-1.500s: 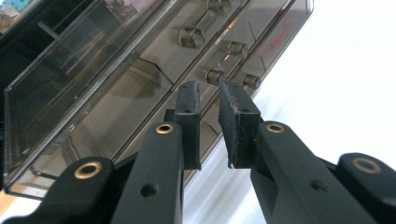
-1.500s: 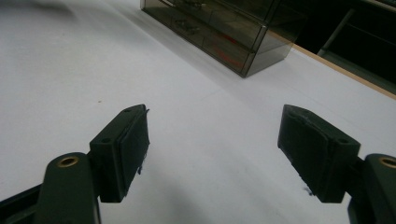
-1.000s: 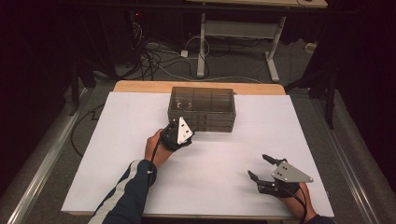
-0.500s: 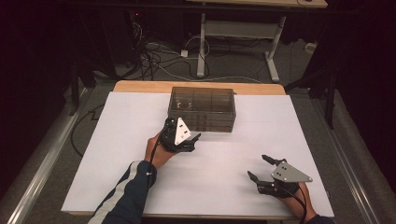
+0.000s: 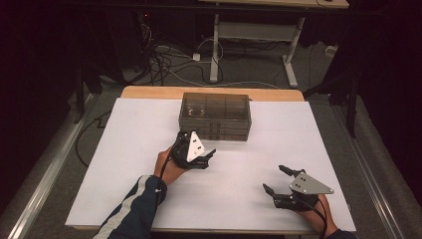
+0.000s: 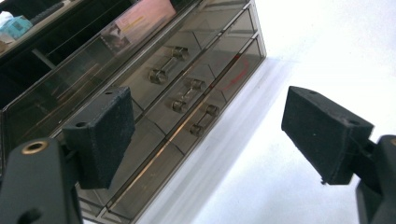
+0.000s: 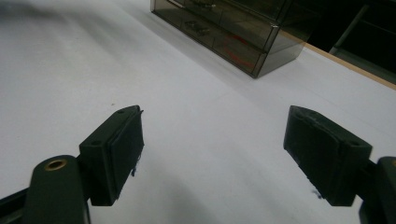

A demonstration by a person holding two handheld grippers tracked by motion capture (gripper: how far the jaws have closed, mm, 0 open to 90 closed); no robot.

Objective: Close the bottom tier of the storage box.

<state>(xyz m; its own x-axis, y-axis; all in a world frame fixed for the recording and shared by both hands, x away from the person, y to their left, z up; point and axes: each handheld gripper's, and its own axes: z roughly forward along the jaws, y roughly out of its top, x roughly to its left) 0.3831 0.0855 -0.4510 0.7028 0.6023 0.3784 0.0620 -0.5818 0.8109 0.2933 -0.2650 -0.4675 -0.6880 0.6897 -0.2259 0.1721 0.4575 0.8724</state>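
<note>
A smoky transparent drawer box [image 5: 215, 117] stands at the back middle of the white sheet [image 5: 124, 164]. My left gripper [image 5: 199, 144] hovers just in front of the box's left half, rolled sideways, jaws wide open and holding nothing. In the left gripper view the box [image 6: 154, 93] fills the upper left with three small drawer handles [image 6: 187, 93] stacked on its front, and the left gripper [image 6: 205, 121] faces them a short way off. My right gripper [image 5: 275, 178] rests open near the front right of the sheet. From the right gripper [image 7: 212, 149], the box [image 7: 229, 28] is far ahead.
The wooden table edge [image 5: 209, 92] shows behind the box. Beyond it are floor cables [image 5: 169, 59] and a desk frame [image 5: 249, 35]. A metal rail [image 5: 45, 174] runs along the table's left side. Bare white sheet lies between the two grippers.
My left gripper has drifted slightly back from the box front, towards the person. The right gripper has stayed where it was.
</note>
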